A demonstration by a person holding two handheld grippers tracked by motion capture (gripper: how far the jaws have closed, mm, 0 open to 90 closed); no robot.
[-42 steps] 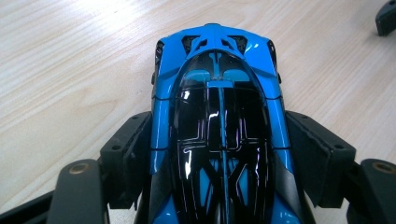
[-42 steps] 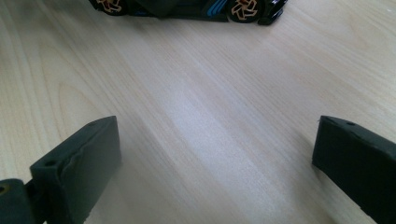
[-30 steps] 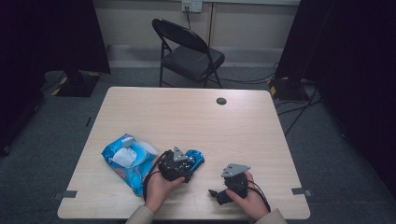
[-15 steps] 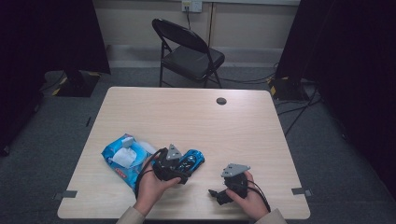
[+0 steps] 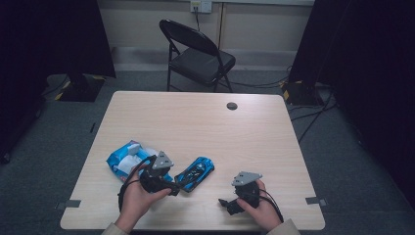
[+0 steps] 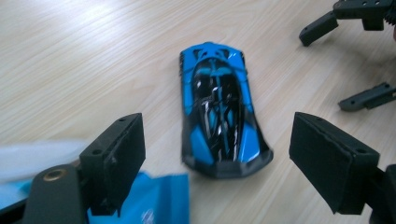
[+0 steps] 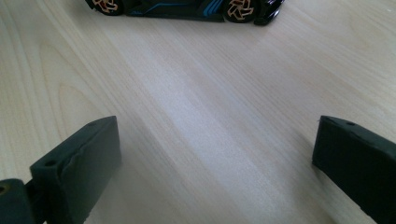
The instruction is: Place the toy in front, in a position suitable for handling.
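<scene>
one table (image 5: 205, 127), one chair (image 5: 198, 54) behind it. one blue packet (image 5: 122, 159) lies near the front left edge. one blue car (image 5: 195, 174) sits on the table just right of the packet, wheels down. two grippers: left gripper (image 6: 219, 154) has just been opening, jaws spread, the car in front untouched; right gripper (image 7: 215, 158) released, holding nothing.

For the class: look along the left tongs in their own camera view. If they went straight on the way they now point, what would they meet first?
Most likely the blue toy car: it lies on the table just ahead, centred between the open jaws of the left tongs, untouched. The right tongs lie beyond it, off to one side. Depth is hard to judge.
</scene>
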